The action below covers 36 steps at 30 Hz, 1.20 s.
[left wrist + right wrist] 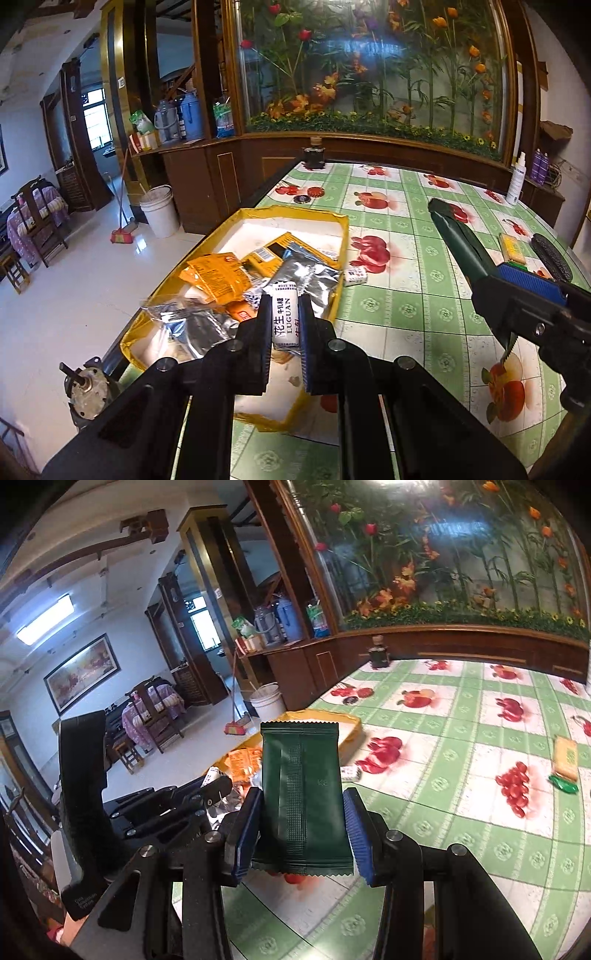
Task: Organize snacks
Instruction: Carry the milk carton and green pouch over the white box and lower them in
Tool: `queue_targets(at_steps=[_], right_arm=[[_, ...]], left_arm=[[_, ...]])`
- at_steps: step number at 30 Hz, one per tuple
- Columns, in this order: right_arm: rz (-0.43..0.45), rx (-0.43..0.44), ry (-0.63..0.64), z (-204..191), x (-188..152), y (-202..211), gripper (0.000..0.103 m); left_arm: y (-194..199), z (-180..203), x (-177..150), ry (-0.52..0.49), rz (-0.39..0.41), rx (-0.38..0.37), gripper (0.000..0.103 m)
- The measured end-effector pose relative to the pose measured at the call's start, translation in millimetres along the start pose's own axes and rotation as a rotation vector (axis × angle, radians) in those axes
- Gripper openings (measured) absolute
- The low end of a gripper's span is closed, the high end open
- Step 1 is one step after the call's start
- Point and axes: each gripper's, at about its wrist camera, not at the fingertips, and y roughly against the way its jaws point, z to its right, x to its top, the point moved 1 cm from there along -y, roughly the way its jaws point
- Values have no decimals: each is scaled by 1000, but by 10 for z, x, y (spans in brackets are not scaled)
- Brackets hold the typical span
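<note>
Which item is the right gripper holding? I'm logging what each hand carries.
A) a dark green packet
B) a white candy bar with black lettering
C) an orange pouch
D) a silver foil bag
A: the right gripper has its blue pads closed on the dark green packet.

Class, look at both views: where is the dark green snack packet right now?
The dark green packet is clamped in the right gripper, held above the tablecloth just right of the yellow box.
</note>
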Motion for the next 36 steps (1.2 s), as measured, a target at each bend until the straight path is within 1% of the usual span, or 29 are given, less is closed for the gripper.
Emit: queue_targets(at_steps=[8, 15, 22, 25, 27, 31, 33, 36], right_arm=[[-15, 32, 28, -198, 152, -244, 45], [-42, 45, 43, -291, 176, -437, 45], [-75, 43, 40, -279, 231, -705, 45], [-91, 46, 30, -243, 275, -863, 45], [-105, 44, 28, -230, 318, -988, 45], [-137, 47, 24, -228, 393, -1276, 45], [-156, 44, 27, -238, 430, -1445, 45], [-190, 37, 27, -241, 443, -1688, 45]], left_arm=[[-94, -216, -16, 34, -13, 28, 10], [-202, -341, -56, 52, -33, 47, 10], [-359, -418, -86, 78, -78, 25, 10], [-454, -488, -100, 106, -107, 3, 10], [-541, -543, -105, 131, -138, -18, 10], [-732, -608, -67, 139, -170, -14, 10], [-804, -623, -20, 133, -174, -9, 10], [-896, -654, 51, 148, -194, -32, 11]])
